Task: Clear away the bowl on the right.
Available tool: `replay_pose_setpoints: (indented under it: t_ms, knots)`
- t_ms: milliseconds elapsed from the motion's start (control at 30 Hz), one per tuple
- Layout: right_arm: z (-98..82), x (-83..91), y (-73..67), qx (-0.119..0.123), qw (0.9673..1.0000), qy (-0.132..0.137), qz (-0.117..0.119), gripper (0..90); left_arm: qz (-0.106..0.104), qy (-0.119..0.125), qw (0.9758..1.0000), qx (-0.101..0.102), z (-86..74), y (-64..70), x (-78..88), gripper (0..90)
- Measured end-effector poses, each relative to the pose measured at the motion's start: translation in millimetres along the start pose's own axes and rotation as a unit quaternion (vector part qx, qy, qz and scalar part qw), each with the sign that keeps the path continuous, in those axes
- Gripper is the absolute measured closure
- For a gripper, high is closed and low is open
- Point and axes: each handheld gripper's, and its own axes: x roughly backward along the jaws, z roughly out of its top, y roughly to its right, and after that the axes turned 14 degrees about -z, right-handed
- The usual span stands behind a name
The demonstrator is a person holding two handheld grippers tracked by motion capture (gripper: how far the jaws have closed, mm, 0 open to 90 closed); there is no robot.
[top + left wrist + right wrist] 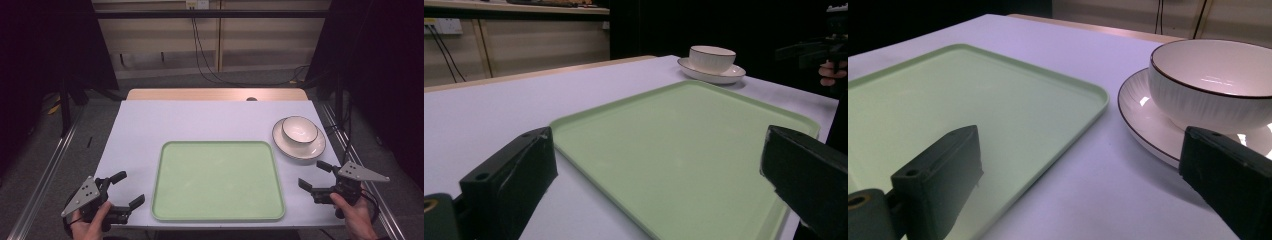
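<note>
- Pale green rectangular tray (pixel 218 181), of smooth matte material with rounded corners and a low raised rim, lies flat on the near middle of the white surface (pixel 165 120), its near edge close to the surface's front edge.
- Its bed is bare and evenly coloured; in the left gripper view the tray (pixel 684 145) shows a faint sheen, and in the right gripper view its rim curves round the far right corner (pixel 998 100).
- Off the tray's far right corner, close by but apart from it, a white round saucer with a thin dark edge (pixel 312 150) rests on the surface.
- A white round bowl with a thin dark rim and fine vertical ribbing on its outside (pixel 299 129) stands upright in the saucer; the bowl (pixel 1218 85) is glossy inside and holds nothing that can be seen.
- The left claw (pixel 125 191) is held in the person's left hand (pixel 90 226) at the near left corner of the surface, just left of the tray, its jaws spread wide and gripping nothing.
- The right claw (pixel 314 176) is held in the person's right hand (pixel 356 216) at the near right edge, near the saucer and right of the tray, its jaws likewise parted and empty.
- From the left gripper view, the right claw (pixel 804 50) shows far off beyond the bowl (pixel 711 57).
- Behind the white surface a strip of light wooden tabletop (pixel 215 94) shows, and beyond it dark cables (pixel 210 70) hang to the grey floor (pixel 150 80).
</note>
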Motion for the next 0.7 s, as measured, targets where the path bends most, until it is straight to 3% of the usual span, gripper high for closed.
replay_pose_setpoints:
  t_ms: [67,500,700]
  knots:
    - [-0.1,-0.1,0.4,0.004,1.0000,0.000,-0.003,3.9,-0.002,0.001,1.0000,0.000,-0.1,-0.6,-0.3,1.5]
    - [1.2,-5.1,5.9,-0.003,0.9989,-0.032,0.034,10.5,0.000,0.001,1.0000,0.001,-0.4,-0.6,-0.1,1.5]
    - [3.2,-7.1,8.8,-0.009,0.9987,-0.036,0.036,9.8,0.000,0.003,1.0000,0.003,-0.7,-0.9,-0.1,1.5]
